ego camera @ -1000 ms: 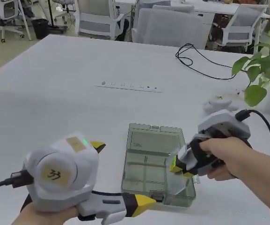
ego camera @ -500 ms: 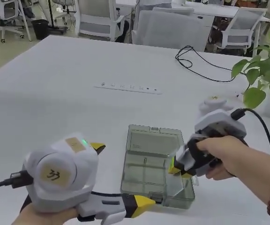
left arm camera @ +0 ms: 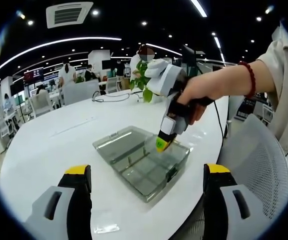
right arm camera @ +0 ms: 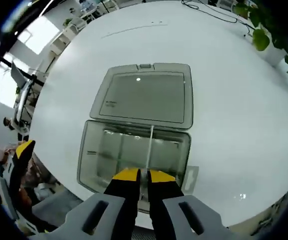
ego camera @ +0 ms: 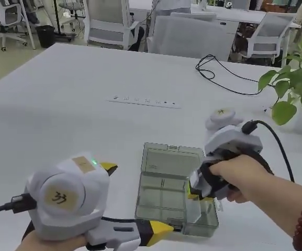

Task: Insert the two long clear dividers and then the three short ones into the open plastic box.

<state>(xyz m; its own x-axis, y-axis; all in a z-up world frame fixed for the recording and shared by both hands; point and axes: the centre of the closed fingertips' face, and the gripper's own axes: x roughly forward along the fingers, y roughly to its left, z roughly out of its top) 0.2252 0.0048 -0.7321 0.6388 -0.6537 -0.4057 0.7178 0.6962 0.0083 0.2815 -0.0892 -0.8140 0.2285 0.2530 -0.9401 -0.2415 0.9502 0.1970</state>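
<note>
Box: the open plastic box (ego camera: pixel 158 201) lies on the white table (ego camera: pixel 88 78), its lid flat on the far side.
Divider: a clear divider (right arm camera: pixel 149 150) stands upright in the box's right part, running front to back.
Right gripper: the right gripper (right arm camera: pixel 139 175) is above the box's near edge, jaws narrow and clamped on the divider.
Left gripper: the left gripper (left arm camera: pixel 146 169) is at the box's near-left side, jaws spread wide and holding nothing.
Beyond the box: a black cable (ego camera: pixel 219 68) and a plant (ego camera: pixel 292 83), far right.

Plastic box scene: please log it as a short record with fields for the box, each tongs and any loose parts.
box: plastic box, lid open flat behind it, on a white table
right tongs: shut on a clear divider, upright across the box
left tongs: open, empty, apart from the box
loose parts: clear piece flat on the table beside the box
</note>
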